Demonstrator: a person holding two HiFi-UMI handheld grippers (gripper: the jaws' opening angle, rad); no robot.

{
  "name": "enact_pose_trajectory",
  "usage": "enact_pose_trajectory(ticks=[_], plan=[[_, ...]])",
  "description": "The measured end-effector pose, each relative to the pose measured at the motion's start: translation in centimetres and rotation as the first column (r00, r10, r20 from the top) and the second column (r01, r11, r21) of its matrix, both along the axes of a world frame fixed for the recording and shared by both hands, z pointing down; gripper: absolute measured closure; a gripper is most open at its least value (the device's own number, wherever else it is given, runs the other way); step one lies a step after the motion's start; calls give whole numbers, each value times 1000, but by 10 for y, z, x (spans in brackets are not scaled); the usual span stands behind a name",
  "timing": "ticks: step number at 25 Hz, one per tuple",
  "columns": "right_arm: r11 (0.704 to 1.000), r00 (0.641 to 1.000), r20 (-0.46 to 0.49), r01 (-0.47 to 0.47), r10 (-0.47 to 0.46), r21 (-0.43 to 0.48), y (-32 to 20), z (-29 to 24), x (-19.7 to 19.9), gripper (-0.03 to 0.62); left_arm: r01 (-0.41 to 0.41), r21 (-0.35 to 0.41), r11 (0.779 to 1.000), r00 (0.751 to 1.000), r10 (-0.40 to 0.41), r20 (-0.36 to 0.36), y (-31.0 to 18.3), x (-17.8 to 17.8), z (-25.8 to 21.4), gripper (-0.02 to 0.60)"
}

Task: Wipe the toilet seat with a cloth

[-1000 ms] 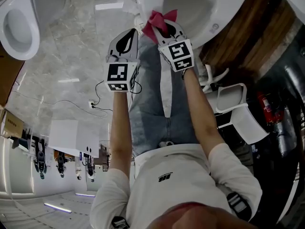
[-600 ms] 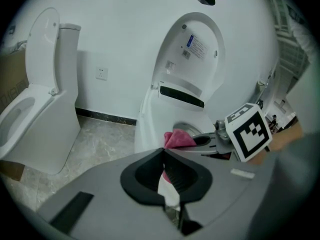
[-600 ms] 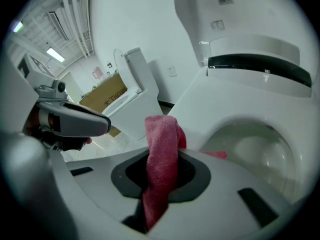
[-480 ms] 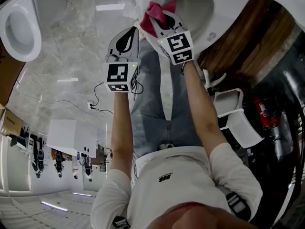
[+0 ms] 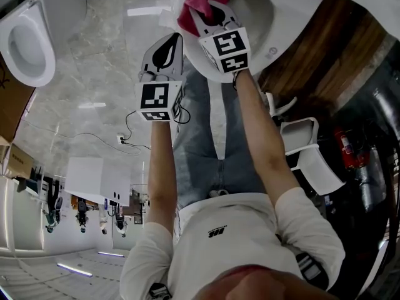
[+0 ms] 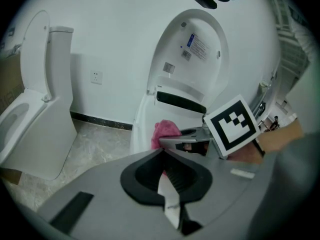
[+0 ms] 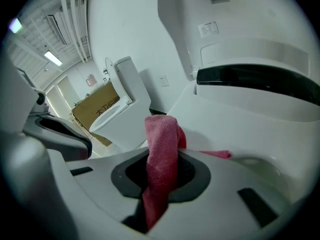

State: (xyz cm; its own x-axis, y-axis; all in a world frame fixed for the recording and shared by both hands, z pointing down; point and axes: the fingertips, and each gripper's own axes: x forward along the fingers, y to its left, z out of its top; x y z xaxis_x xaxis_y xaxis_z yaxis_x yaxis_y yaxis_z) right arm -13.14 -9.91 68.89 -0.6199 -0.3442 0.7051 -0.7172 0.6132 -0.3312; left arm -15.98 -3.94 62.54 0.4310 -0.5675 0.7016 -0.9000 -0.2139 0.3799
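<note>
A pink cloth (image 5: 189,10) is clamped in my right gripper (image 5: 203,12), which presses it on the near rim of the white toilet seat (image 5: 278,24). In the right gripper view the cloth (image 7: 161,144) rises between the shut jaws of the right gripper (image 7: 162,160) and drapes onto the seat (image 7: 225,116). My left gripper (image 5: 170,42) hangs shut and empty beside it, off the toilet. From the left gripper view, past the left gripper (image 6: 162,155), I see the cloth (image 6: 165,130), the right gripper (image 6: 186,141) and the raised lid (image 6: 197,49).
A second white toilet (image 5: 25,39) stands to the left, also in the left gripper view (image 6: 30,119), with a cardboard box (image 7: 95,104) by it. A cable (image 5: 128,136) lies on the marble floor. A white chair (image 5: 306,149) stands to the right.
The right gripper has slid the cloth along the seat rim, up and left in the head view. The left gripper has stayed where it was.
</note>
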Motion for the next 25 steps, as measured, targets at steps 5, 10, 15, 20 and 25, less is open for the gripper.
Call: enact_pose_trajectory(ticks=[5,10,15,20,25], plan=[[999,1000,5,-21,21,30,-20,0,4,546,-12,19,1000,1000,12,17,-15,5,1,571],[999,999,-12,-41,42,35,-39,-2,10,546,-14,35,999,1000,13,25,-33,9,-2,571],[997,998,-29,-62,63,45,-56,-2,20,547,-8,37,999,1000,7,20,-47,18,-6,571],[992,993,-48,-102,106,69,-71,-4,40,548,-27,49,998,999,27,20,-59,31,-11,571],[988,988,-61,-136,141,77,-79,-3,62,548,-43,57,997,999,42,17,-68,43,-13,571]])
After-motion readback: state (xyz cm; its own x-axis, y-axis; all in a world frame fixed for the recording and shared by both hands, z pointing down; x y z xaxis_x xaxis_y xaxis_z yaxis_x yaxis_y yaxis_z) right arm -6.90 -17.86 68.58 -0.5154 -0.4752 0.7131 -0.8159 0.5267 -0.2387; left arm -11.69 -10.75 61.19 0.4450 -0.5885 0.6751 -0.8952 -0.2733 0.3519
